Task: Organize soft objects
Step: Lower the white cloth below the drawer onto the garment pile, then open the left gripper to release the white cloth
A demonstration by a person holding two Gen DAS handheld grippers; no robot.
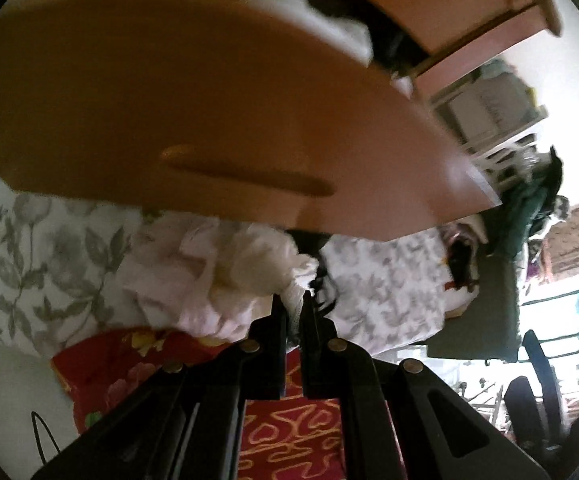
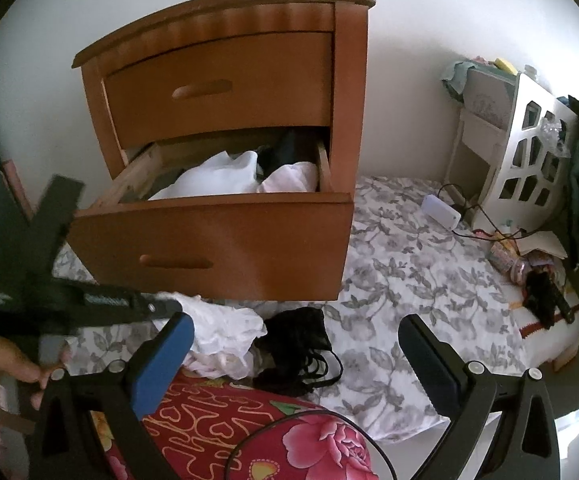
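Observation:
A pile of white and pale pink cloth lies on the floral bedsheet below the open lower drawer of a wooden nightstand. A black garment lies beside it. The drawer holds white cloth and a dark item. My left gripper is shut on the edge of the white cloth, right under the drawer front; it shows at the left of the right wrist view. My right gripper is open and empty, held back above the pile.
A red floral cushion with a black cable lies in front. A white cut-out shelf, a white charger box, clutter and dark clothes sit at the right. The nightstand's upper drawer is closed.

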